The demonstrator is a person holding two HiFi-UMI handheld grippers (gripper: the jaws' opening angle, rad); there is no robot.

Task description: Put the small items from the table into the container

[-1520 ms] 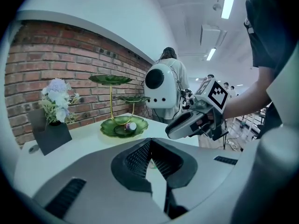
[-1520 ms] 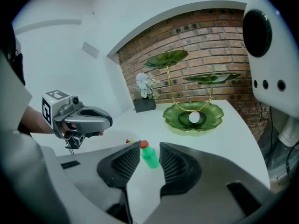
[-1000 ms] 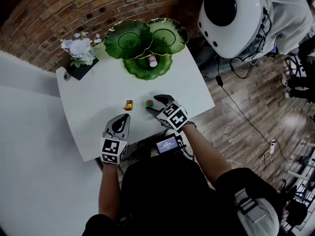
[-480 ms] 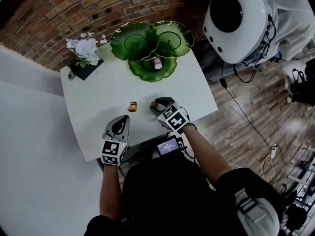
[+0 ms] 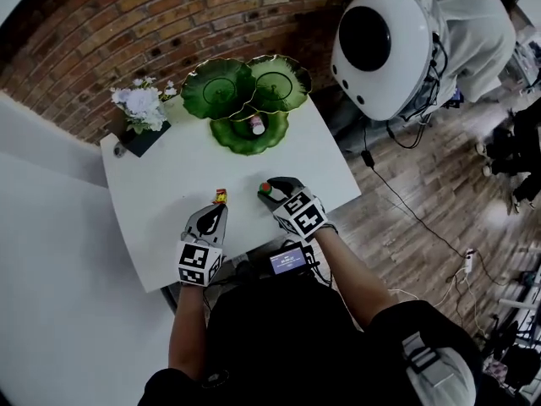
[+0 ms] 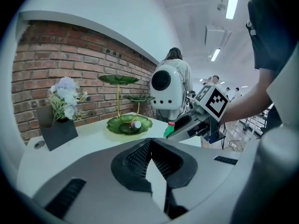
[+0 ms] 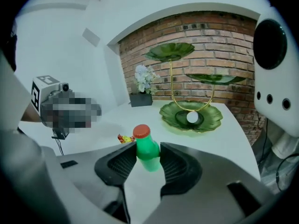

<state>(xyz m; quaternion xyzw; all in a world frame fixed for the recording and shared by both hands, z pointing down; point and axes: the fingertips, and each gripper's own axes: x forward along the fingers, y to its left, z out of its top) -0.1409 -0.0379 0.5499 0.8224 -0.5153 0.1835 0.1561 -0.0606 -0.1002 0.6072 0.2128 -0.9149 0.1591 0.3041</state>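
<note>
— Two small items are near the front edge of the tabletop (image 5: 161, 184). Where is each one?

— The green bottle (image 7: 145, 148) with the red cap is between the fingers (image 7: 176, 164) of the right gripper (image 5: 270, 188). Both pads press on its sides and it leans a little. I cannot tell whether its base touches the tabletop.

— And the other?

— The red-and-yellow wrapped sweet (image 5: 221, 196) lies on the tabletop just ahead of the left gripper (image 6: 150, 143). That gripper's fingers (image 6: 134, 161) are together, with nothing between them.

— The container?

— The green three-tier leaf dish stand (image 5: 230, 139) is at the far side by the brick wall (image 5: 101, 32), well apart from both grippers. A small white item (image 5: 257, 125) lies in its lowest dish. A pot of white flowers (image 5: 139, 101) stands to its left in the head view.
</note>
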